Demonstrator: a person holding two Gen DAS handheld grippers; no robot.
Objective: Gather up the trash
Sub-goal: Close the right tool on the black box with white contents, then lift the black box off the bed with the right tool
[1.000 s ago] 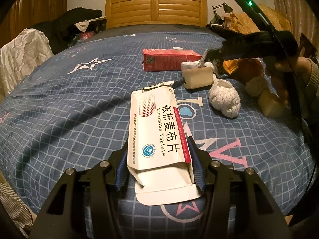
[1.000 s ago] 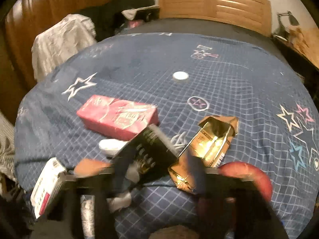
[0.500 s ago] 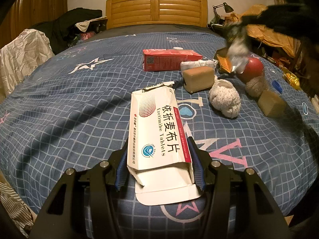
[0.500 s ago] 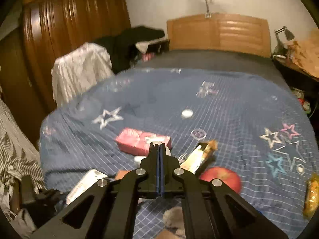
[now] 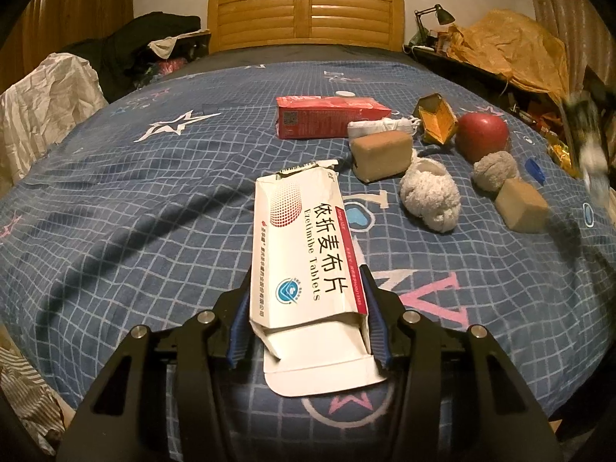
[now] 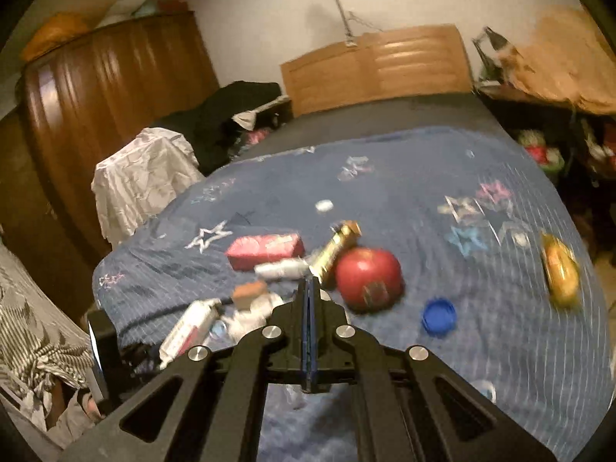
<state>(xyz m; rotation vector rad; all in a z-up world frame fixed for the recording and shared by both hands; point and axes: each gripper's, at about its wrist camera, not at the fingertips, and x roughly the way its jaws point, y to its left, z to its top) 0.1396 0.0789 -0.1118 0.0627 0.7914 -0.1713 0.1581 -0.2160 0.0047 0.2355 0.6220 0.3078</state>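
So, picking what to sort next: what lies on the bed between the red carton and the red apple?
In the left wrist view, a white cloth roll and an opened gold wrapper lie between the red carton and red apple.

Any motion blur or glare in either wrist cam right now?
Left wrist view: sharp, warm dim light; the tablet box print is readable, with broad soft shadows across the bedspread; only a smeared dark shape at the right edge. Right wrist view: the whole scene is motion-blurred, the apple and blue cap streaked, while the right gripper stays crisp. Both show heavy fisheye curvature; no strong glare.
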